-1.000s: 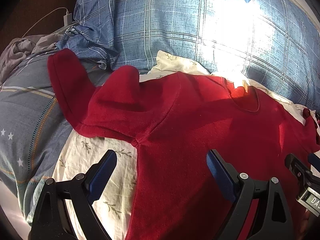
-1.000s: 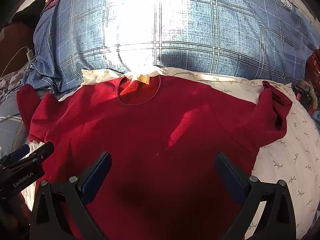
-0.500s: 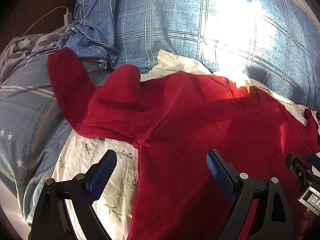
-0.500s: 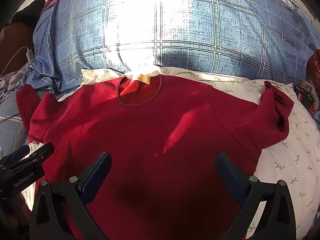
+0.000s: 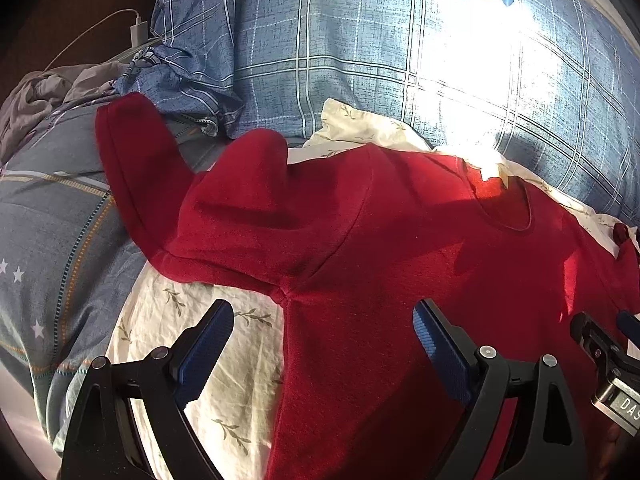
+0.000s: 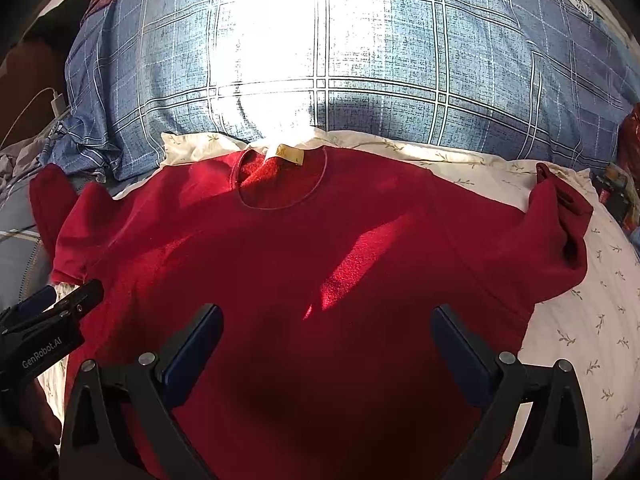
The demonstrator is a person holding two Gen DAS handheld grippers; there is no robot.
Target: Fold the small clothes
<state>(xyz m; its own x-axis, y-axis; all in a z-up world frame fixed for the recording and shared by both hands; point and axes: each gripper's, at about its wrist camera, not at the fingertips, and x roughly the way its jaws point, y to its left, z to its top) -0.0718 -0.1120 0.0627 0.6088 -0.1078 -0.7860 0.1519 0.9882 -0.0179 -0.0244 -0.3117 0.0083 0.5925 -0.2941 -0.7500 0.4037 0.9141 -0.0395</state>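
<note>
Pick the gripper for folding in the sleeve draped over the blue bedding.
Left. The left gripper, open, sits just below that sleeve at its armpit seam; the right gripper, also open, hangs over the red sweater's middle.

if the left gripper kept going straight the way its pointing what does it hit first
Probably the red fleece top, near its underarm seam; the open left gripper points right at it, though depth is unclear.

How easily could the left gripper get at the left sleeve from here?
Probably yes. The left gripper is open and empty, and the left sleeve lies uncovered just ahead, draped onto the blue bedding. Nothing sits between them.
</note>
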